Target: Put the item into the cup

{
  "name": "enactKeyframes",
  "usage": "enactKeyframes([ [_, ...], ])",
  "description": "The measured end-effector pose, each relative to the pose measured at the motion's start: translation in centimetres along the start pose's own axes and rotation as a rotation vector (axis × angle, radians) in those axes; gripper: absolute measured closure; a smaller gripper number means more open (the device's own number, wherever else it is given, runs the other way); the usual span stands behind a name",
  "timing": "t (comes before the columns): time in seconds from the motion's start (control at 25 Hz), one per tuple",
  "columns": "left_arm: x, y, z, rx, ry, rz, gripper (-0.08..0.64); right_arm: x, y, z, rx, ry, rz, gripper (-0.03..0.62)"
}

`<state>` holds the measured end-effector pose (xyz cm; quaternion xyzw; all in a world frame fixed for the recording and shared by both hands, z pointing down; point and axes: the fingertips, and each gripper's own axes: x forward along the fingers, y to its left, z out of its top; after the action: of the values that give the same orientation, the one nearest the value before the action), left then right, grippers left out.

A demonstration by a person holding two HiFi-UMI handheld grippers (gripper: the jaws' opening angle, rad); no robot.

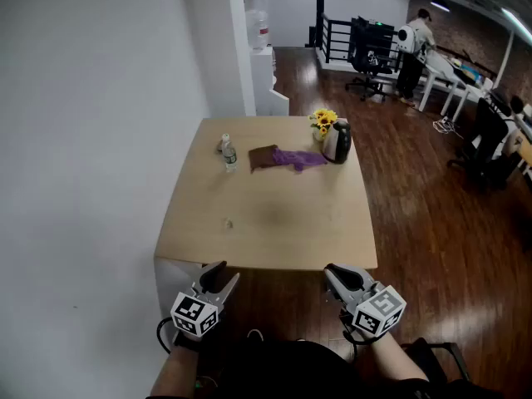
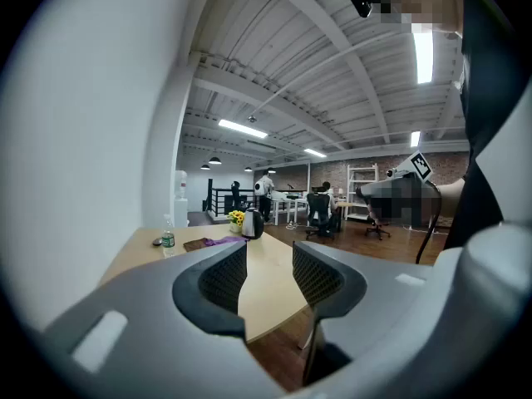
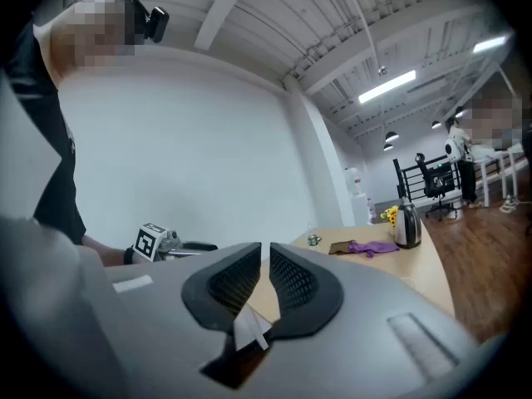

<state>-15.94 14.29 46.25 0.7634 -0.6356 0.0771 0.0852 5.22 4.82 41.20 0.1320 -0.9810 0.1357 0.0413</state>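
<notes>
A pale wooden table stands ahead of me. At its far end are a clear water bottle, a flat brown item, a purple cloth, a dark kettle and a pot of sunflowers. Nearer the left-middle lies a small pale object, too small to tell what it is. My left gripper hovers below the table's near edge, open and empty. Level with it, my right gripper has its jaws nearly together with nothing between them.
A white wall runs along the table's left side. Dark wood floor lies to the right. Office chairs, desks and a standing person are far behind, past a black railing.
</notes>
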Motion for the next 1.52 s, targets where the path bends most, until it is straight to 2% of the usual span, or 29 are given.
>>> enactKeyframes([
  [0.16,1.4,0.9,-1.2,-0.01,0.023,0.022,0.394,1.0,-1.1,-0.6,-0.039,0.038,0.007,0.534],
  [0.32,2.9,2.8,-2.6,-0.002,0.058,0.03,0.393,2.6,-1.8,-1.0,-0.039,0.054,0.017,0.529],
  [0.48,5.4,6.3,-4.5,0.002,0.112,0.039,0.393,5.4,-2.7,-0.7,-0.047,0.08,0.017,0.528],
  [0.76,10.8,13.9,-7.8,-0.008,0.186,0.012,0.393,12.2,-6.4,-1.5,-0.07,0.136,-0.052,0.508],
  [0.96,14.9,19.3,-11.4,0.001,0.289,-0.039,0.391,17.9,-8.6,-2.7,-0.057,0.192,-0.083,0.503],
  [1.2,19.1,23.4,-16.9,0.003,0.431,-0.116,0.391,23.7,-9.8,-4.4,-0.004,0.243,-0.1,0.502],
  [1.36,20.9,25.5,-20.1,0.039,0.531,-0.118,0.391,26.6,-10.0,-5.0,0.039,0.26,-0.079,0.502],
  [1.52,22.5,26.6,-22.1,0.052,0.585,-0.12,0.399,28.8,-10.4,-5.7,0.042,0.285,-0.06,0.502],
])
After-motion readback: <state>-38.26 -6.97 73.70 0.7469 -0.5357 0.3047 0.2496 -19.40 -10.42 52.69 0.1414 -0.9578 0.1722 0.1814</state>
